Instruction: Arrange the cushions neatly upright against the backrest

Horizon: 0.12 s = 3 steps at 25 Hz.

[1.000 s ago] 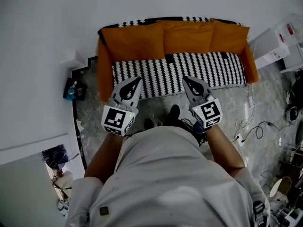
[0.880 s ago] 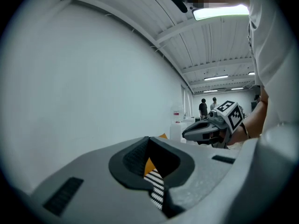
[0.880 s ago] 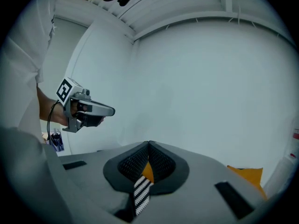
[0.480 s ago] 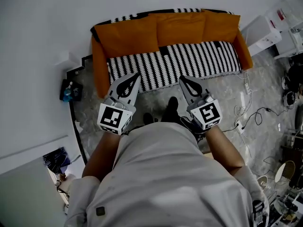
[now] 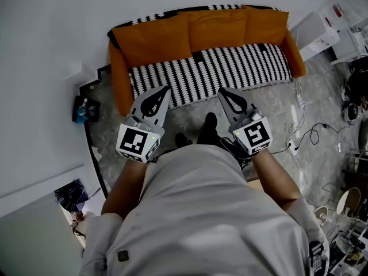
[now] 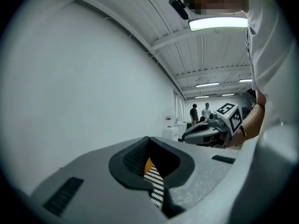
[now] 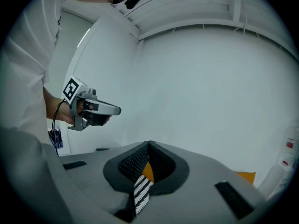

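As they stand, three orange cushions (image 5: 218, 30), upright

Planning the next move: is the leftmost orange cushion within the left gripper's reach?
Probably, after leaning in. The left gripper hangs shut and empty in front of the sofa; only the striped seat lies between it and the leftmost orange cushion.

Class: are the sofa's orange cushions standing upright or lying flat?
Upright: all three orange cushions stand side by side against the backrest, striped seat showing in front.
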Motion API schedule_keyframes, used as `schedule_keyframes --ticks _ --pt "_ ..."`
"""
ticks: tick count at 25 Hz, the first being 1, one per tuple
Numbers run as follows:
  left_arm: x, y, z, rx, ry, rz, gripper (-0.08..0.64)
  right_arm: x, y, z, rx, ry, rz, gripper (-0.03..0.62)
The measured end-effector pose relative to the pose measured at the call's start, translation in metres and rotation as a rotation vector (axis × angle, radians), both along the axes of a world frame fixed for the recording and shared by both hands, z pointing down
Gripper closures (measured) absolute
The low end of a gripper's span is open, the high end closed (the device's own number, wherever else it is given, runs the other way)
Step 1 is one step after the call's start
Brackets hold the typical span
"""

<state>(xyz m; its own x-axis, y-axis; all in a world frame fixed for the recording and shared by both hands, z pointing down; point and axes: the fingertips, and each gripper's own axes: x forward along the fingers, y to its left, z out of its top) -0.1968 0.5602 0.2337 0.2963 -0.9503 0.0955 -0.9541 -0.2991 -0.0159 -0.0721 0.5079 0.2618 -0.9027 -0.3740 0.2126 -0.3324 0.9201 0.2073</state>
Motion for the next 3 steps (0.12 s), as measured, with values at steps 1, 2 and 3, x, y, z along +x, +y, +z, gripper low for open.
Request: schedule_keyframes --ticks 1,2,3 --pt "-0.0003 0.0015 0.0001 0.002 0.001 0.000 0.551 -0.0003 0.0018 0.0016 -0.003 0.007 -0.001 0.566" --pt "-0.0010 0.0030 0.0002 0.003 0.002 -0.002 0.551 -0.0006 0.0038 0.0037 -0.011 0.016 0.000 0.566" --pt "-0.0019 0.0045 0.0002 0.005 0.002 -0.003 0.551 -0.0009 0.0059 0.0060 -0.021 0.026 0.002 0.566"
